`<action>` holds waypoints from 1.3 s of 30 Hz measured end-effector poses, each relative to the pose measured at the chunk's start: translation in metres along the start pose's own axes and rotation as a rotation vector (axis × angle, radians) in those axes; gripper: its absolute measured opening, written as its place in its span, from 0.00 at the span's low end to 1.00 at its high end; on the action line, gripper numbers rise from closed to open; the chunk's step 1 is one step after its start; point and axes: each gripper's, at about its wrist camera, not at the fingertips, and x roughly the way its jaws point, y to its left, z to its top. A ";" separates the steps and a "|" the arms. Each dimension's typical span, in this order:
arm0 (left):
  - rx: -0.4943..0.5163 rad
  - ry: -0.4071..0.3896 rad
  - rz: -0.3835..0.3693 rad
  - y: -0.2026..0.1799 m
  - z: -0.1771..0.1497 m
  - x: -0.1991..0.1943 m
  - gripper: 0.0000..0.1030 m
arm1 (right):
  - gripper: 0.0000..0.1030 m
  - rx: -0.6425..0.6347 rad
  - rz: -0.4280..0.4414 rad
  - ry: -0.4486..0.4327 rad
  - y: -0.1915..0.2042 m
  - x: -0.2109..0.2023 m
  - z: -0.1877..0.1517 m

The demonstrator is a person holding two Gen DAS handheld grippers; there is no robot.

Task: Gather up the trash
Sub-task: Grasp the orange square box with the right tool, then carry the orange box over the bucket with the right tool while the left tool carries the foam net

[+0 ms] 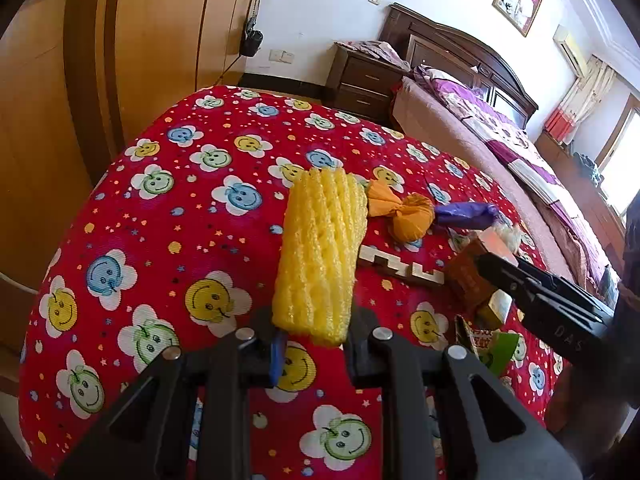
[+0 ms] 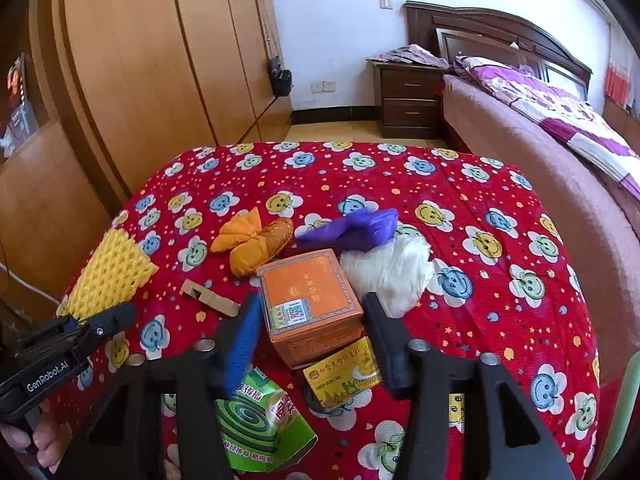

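Observation:
My left gripper [image 1: 314, 332] is shut on the lower end of a yellow foam net sleeve [image 1: 320, 248], which stands up from its jaws above the red smiley-flower cloth [image 1: 168, 216]. In the right wrist view that gripper [image 2: 100, 324] and the sleeve [image 2: 112, 272] are at the far left. My right gripper [image 2: 311, 304] has its two fingers against the left and right sides of an orange box [image 2: 308, 300] resting on the cloth. The left wrist view shows the right gripper [image 1: 516, 280] coming in from the right over that box [image 1: 466, 276].
Around the box lie an orange pouch [image 2: 248, 244], a purple bag [image 2: 356, 228], a white fibrous net [image 2: 392, 276], a wooden piece [image 2: 208, 296], a yellow cake box [image 2: 344, 380] and a green mosquito-coil box [image 2: 256, 424]. A wardrobe [image 2: 140, 80] stands left, a bed [image 2: 540, 120] right.

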 end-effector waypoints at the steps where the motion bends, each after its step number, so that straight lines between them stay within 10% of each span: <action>1: 0.001 -0.002 -0.002 -0.001 0.000 0.000 0.22 | 0.50 -0.001 0.001 -0.003 0.000 0.000 -0.001; 39: 0.069 -0.024 -0.183 -0.065 -0.035 -0.062 0.22 | 0.50 0.116 0.052 -0.166 -0.023 -0.147 -0.069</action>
